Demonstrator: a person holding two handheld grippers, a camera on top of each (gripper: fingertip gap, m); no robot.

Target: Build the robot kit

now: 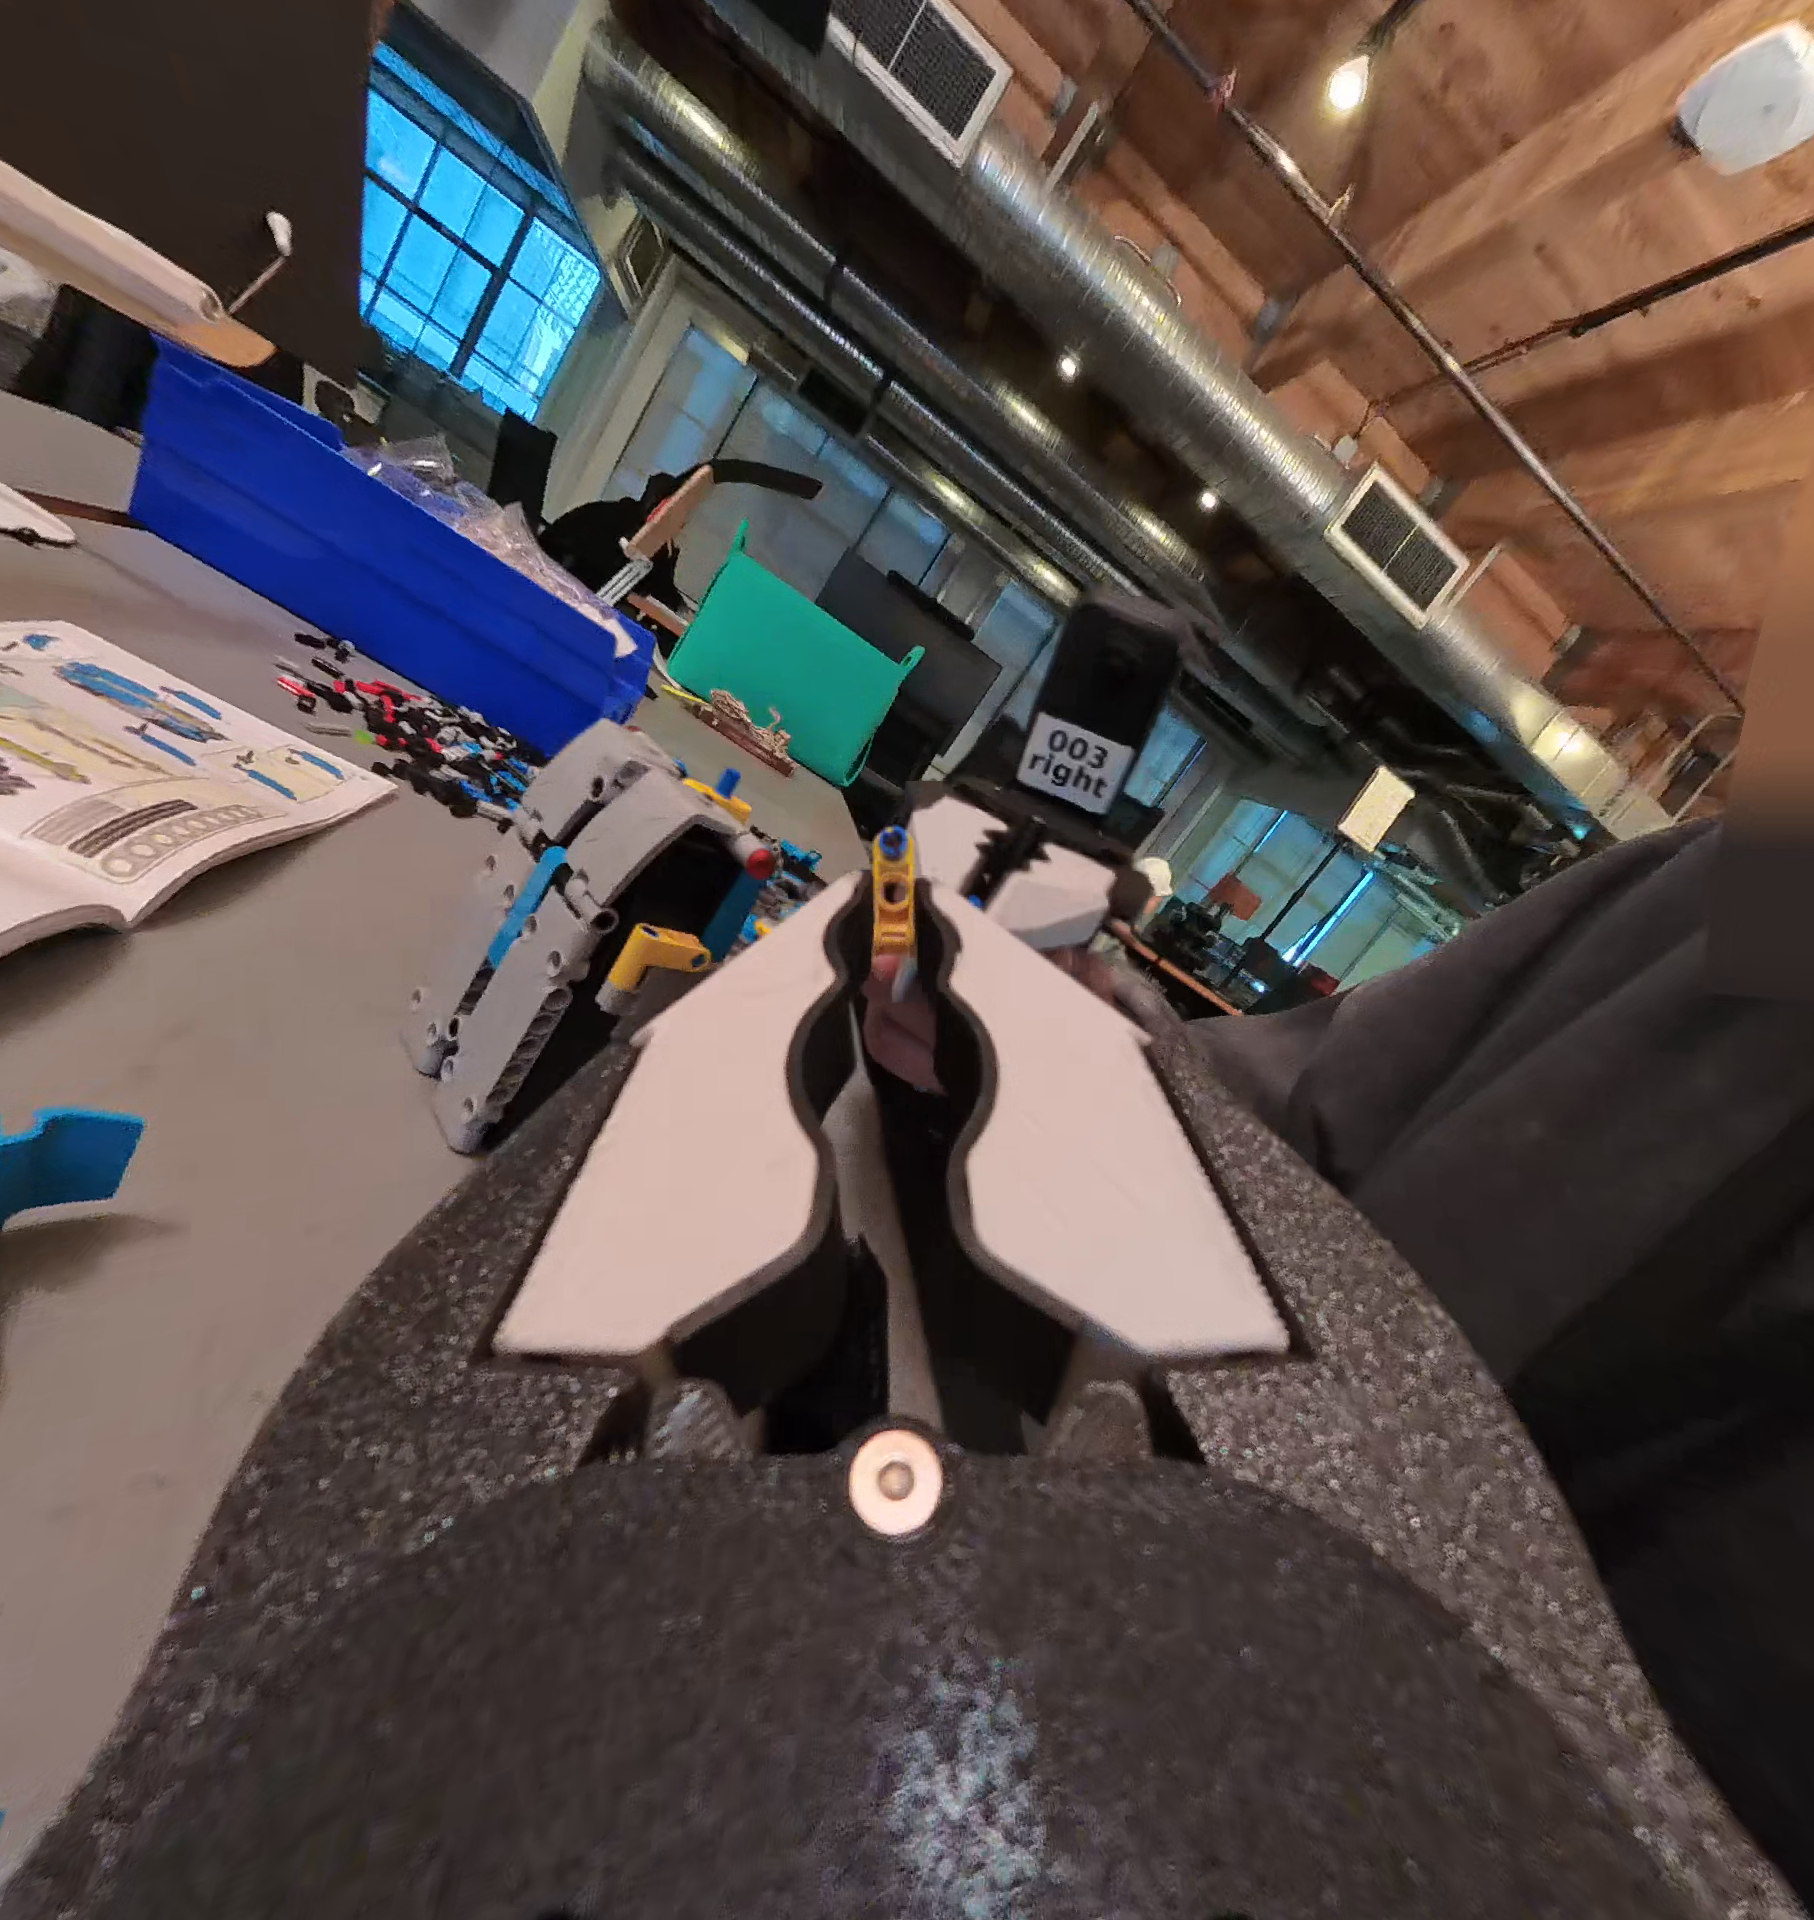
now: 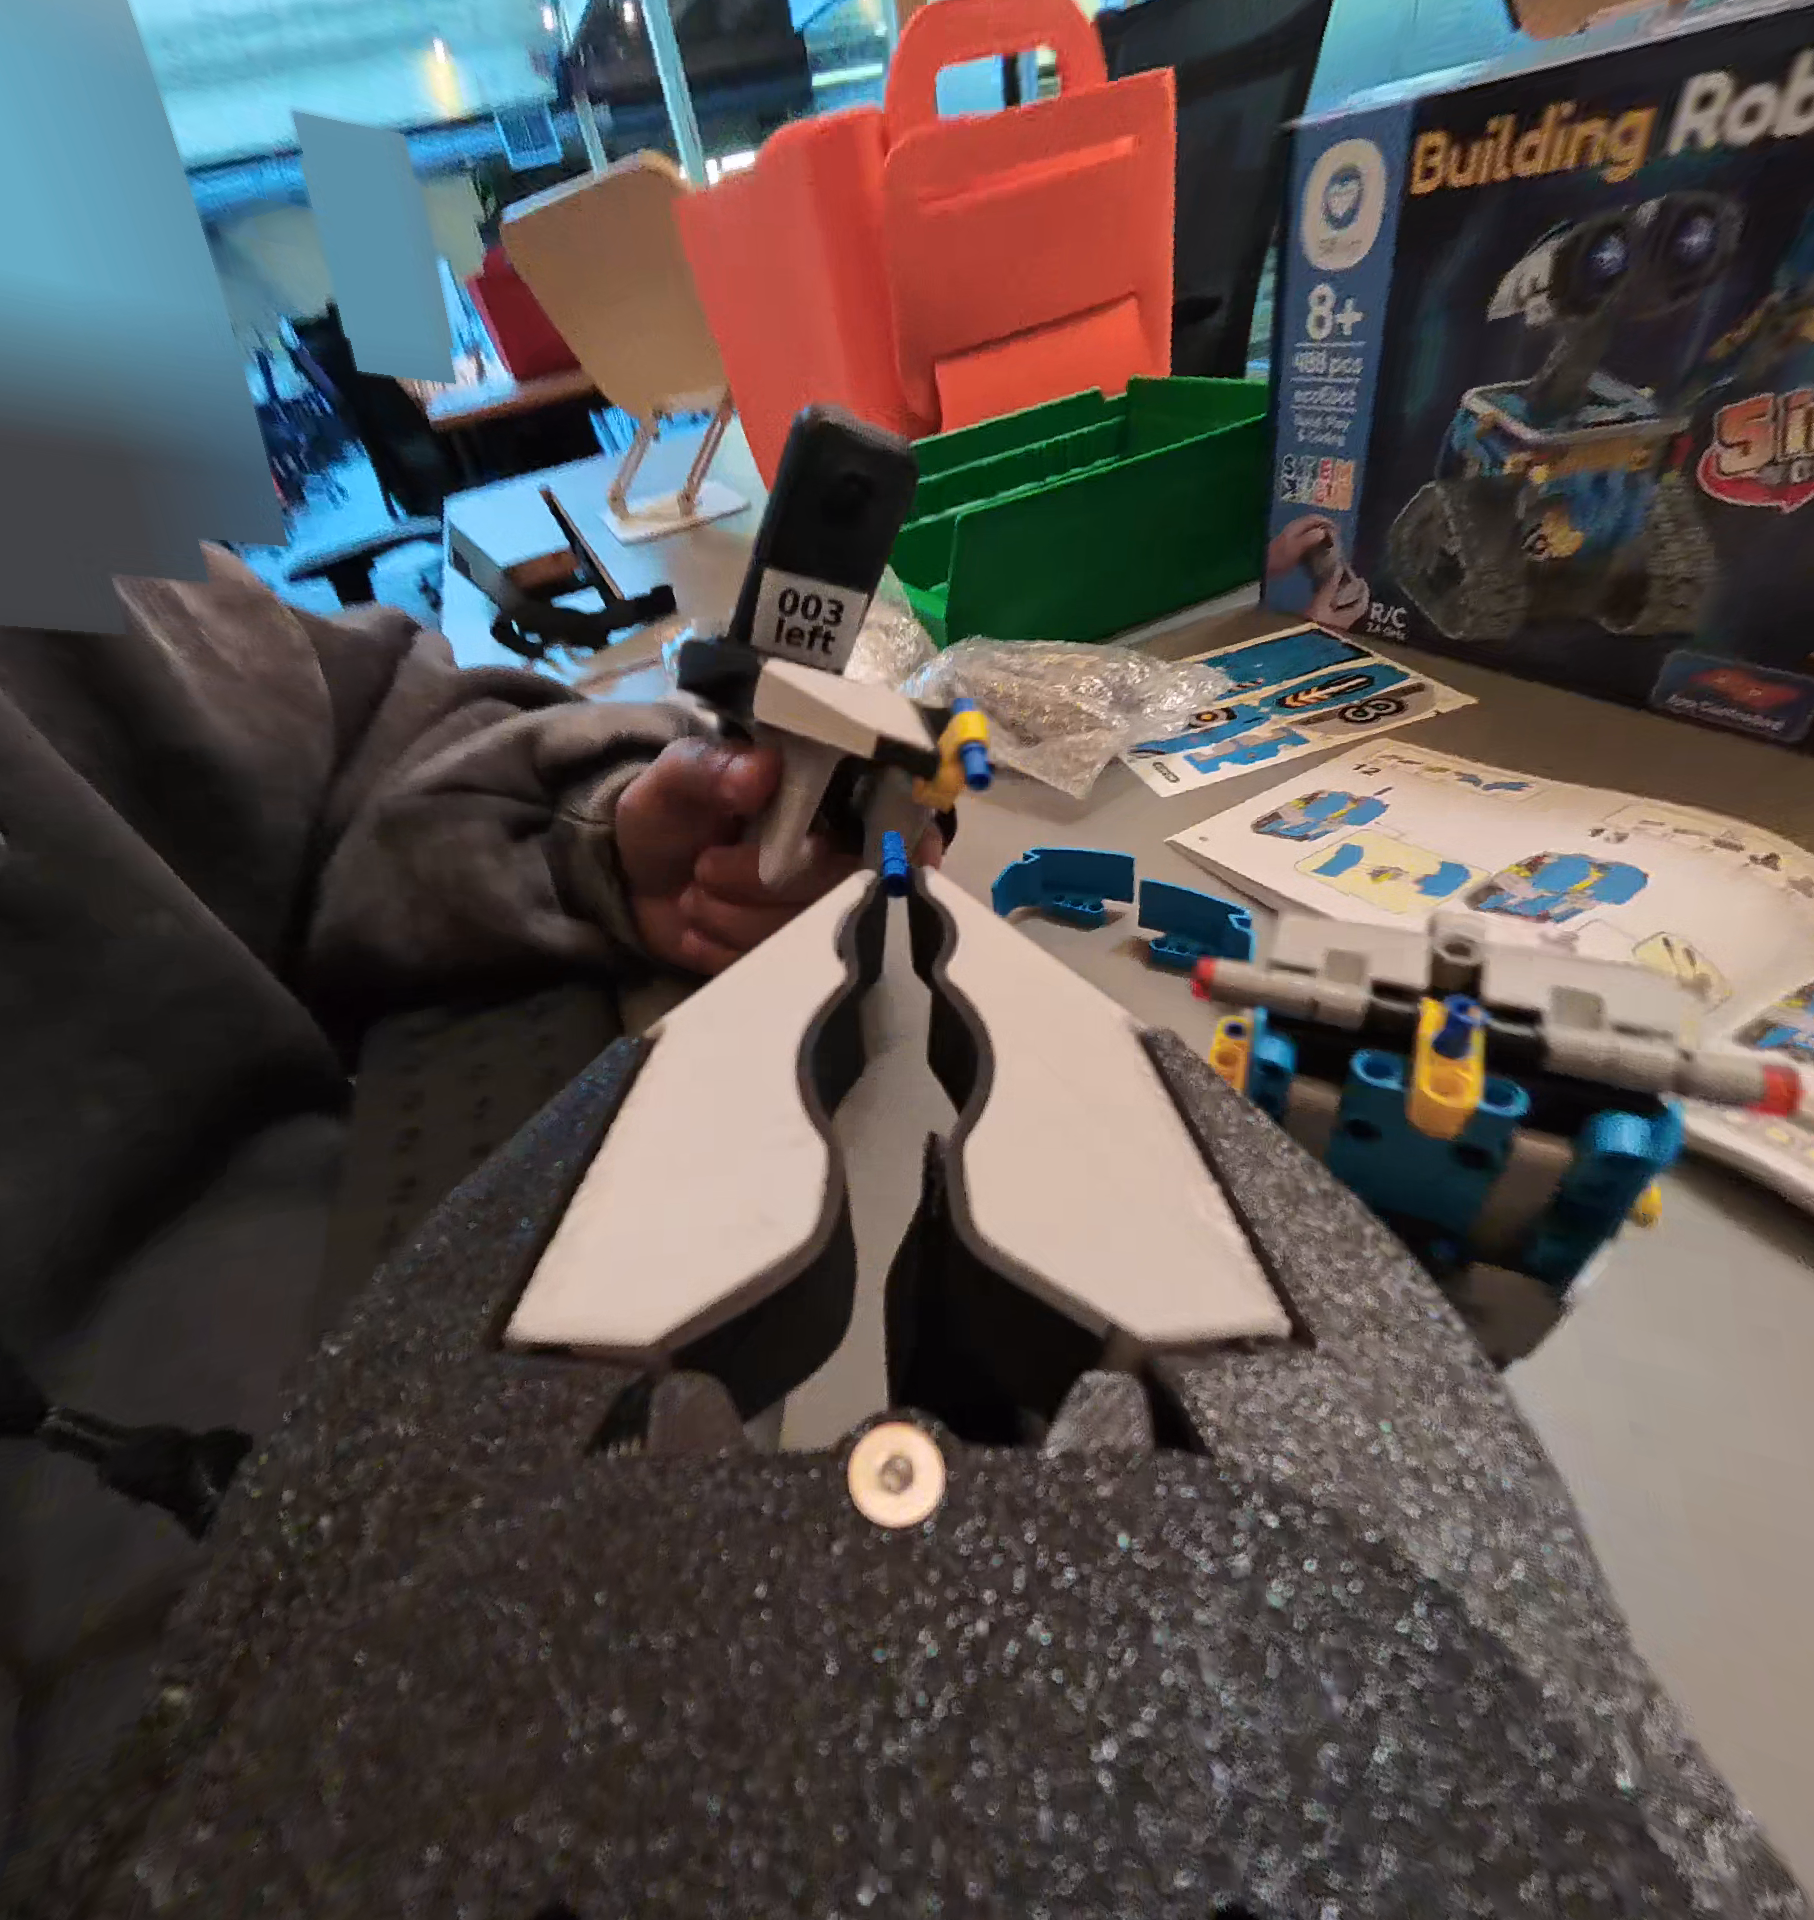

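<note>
Two small parts pinched, held apart above the table

The left gripper [image 1: 895,914] clamps a yellow connector [image 1: 892,902] with a blue pin; the right gripper [image 2: 895,902] nips a blue peg [image 2: 892,862] (tip-held only) — either could twist loose and drop among the half-built model [image 2: 1454,1081].

Dim indoor light, ceiling spotlights [image 1: 1347,85] and blue windows [image 1: 467,270] glare beyond the left gripper [image 1: 895,914]. Fisheye bends edges; backgrounds blurred, foreground foam grainy.
</note>
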